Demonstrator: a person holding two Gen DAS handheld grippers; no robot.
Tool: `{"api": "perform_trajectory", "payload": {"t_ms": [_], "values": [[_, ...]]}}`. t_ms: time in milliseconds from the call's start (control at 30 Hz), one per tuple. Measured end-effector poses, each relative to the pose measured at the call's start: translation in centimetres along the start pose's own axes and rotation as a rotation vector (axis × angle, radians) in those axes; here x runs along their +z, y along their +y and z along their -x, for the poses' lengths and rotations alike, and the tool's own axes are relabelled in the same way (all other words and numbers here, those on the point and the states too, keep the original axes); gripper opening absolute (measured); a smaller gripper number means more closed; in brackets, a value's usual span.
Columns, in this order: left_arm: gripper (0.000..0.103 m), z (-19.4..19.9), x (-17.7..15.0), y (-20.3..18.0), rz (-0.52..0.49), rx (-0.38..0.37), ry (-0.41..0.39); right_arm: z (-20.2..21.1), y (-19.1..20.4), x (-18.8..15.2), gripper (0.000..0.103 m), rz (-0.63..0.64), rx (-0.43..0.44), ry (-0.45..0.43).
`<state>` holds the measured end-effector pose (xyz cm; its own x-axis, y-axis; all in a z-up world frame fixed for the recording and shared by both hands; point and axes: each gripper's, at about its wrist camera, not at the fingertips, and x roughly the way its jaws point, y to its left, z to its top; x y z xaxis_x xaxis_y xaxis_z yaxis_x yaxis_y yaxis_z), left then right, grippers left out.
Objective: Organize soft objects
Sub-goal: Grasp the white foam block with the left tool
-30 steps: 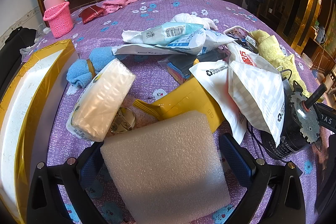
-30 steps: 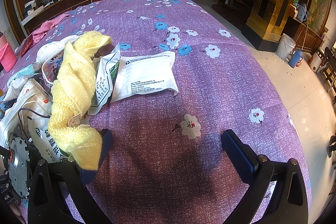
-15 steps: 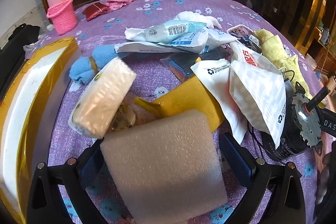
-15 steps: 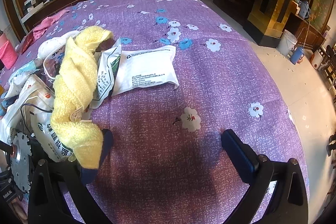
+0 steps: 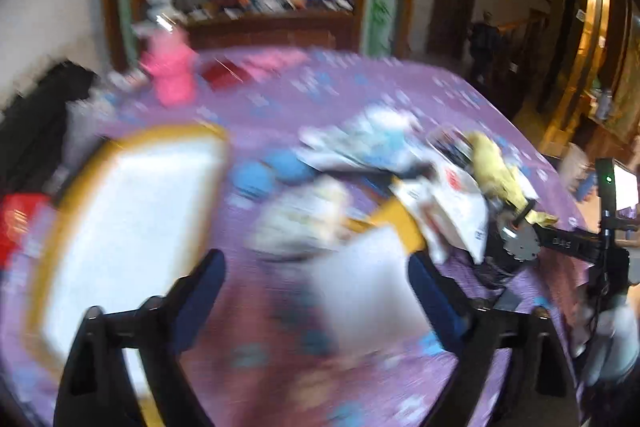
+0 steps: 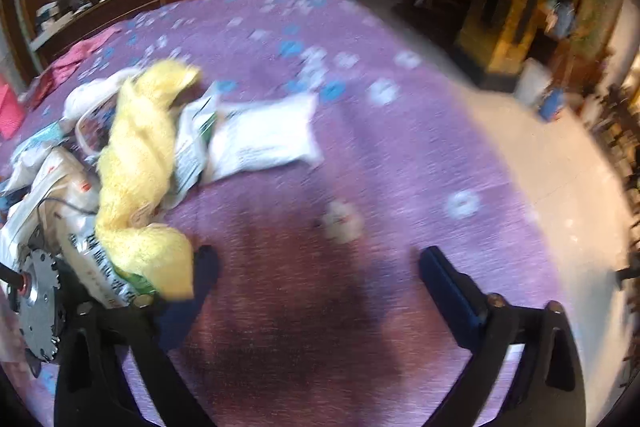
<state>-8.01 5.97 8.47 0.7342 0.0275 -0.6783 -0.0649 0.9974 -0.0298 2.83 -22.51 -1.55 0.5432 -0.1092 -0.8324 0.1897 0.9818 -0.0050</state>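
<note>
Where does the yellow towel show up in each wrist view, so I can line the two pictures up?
Left wrist view: the yellow towel lies right of centre, far across the table, blurred, beside white bags.
Right wrist view: the yellow towel runs down the left side, its lower end close to the right gripper's left finger.
Shared landmark: the toothed metal disc sits just below the towel's near end in both.

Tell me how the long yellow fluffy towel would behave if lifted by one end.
The long yellow fluffy towel lies twisted and draped over the white printed bags, so it probably hangs limp. Its thick pile suggests it is light and not slippery.
</note>
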Motion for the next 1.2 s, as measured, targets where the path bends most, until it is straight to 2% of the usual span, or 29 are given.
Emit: {"api": "perform_trajectory", "payload": {"t_ms": [33,100,167,200,233,267,300,333,367,433,467,567,667,733,833,900,1000,1033,1067,1100,1200], "values": [[0.102,1.8,0.0,1.2,-0.002,0.021,-0.046,0.6,-0.2,0.0,0.089,-0.001,-0.034,-0.021],[0.102,4.5,-0.2,3.2,0.016,0.012,-0.115,2.6,-0.3,0.3,0.089,0.04,-0.108,-0.082],[0.102,6.1,-0.2,4.9,0.043,-0.046,-0.145,6.3,-0.5,0.9,0.09,0.061,-0.14,-0.179],[0.102,6.3,0.0,5.6,0.054,-0.073,-0.157,9.0,-0.5,1.3,0.095,0.064,-0.141,-0.263],[0.102,6.7,-0.2,6.1,0.065,-0.117,-0.179,11.9,-0.5,1.5,0.103,0.061,-0.128,-0.363],[0.102,6.7,-0.3,6.3,0.069,-0.144,-0.185,14.1,-0.6,1.6,0.103,0.054,-0.097,-0.447],[0.102,6.5,-0.5,6.3,0.07,-0.178,-0.188,16.4,-0.9,1.6,0.103,0.037,-0.018,-0.537],[0.102,5.9,-0.9,6.1,0.069,-0.206,-0.172,17.7,-1.3,1.4,0.103,0.016,0.079,-0.587],[0.102,5.5,-1.1,5.6,0.069,-0.211,-0.158,17.5,-1.2,1.9,0.101,0.006,0.167,-0.535],[0.102,3.9,-1.8,4.4,0.074,-0.223,-0.1,14.9,0.1,3.0,0.1,0.017,0.176,-0.367],[0.102,3.2,-2.2,3.7,0.065,-0.23,-0.062,13.7,0.4,2.8,0.1,0.004,0.167,-0.352],[0.102,1.1,-3.1,1.2,0.013,-0.197,0.036,11.3,1.3,1.5,0.1,0.018,0.175,-0.358],[0.102,-0.3,-2.7,-0.2,0.0,-0.145,0.049,10.1,1.4,0.6,0.1,0.043,0.172,-0.398],[0.102,-1.5,-2.0,-1.1,0.004,-0.097,0.044,9.0,0.6,0.3,0.1,0.002,0.178,-0.406],[0.102,-3.7,-1.6,-2.4,-0.003,-0.057,0.069,7.5,-1.1,-0.2,0.1,-0.073,0.186,-0.39],[0.102,-4.8,-1.6,-3.2,0.005,-0.054,0.083,6.3,-1.9,-0.1,0.1,-0.11,0.191,-0.34],[0.102,-6.6,-1.6,-4.4,-0.018,-0.004,0.103,5.9,-2.5,-0.1,0.1,-0.132,0.188,-0.343],[0.098,-7.5,-1.7,-4.8,-0.042,0.018,0.142,5.8,-2.5,-0.1,0.1,-0.131,0.186,-0.339],[0.075,-8.1,-1.8,-4.9,-0.043,0.004,0.167,5.8,-2.5,-0.2,0.1,-0.131,0.19,-0.335],[0.077,-8.4,-1.8,-4.5,-0.024,-0.03,0.196,5.7,-2.5,-0.2,0.1,-0.129,0.191,-0.332],[0.076,-6.7,-1.8,-1.9,0.095,-0.154,0.203,5.8,-2.6,-0.2,0.1,-0.126,0.171,-0.338]]}}
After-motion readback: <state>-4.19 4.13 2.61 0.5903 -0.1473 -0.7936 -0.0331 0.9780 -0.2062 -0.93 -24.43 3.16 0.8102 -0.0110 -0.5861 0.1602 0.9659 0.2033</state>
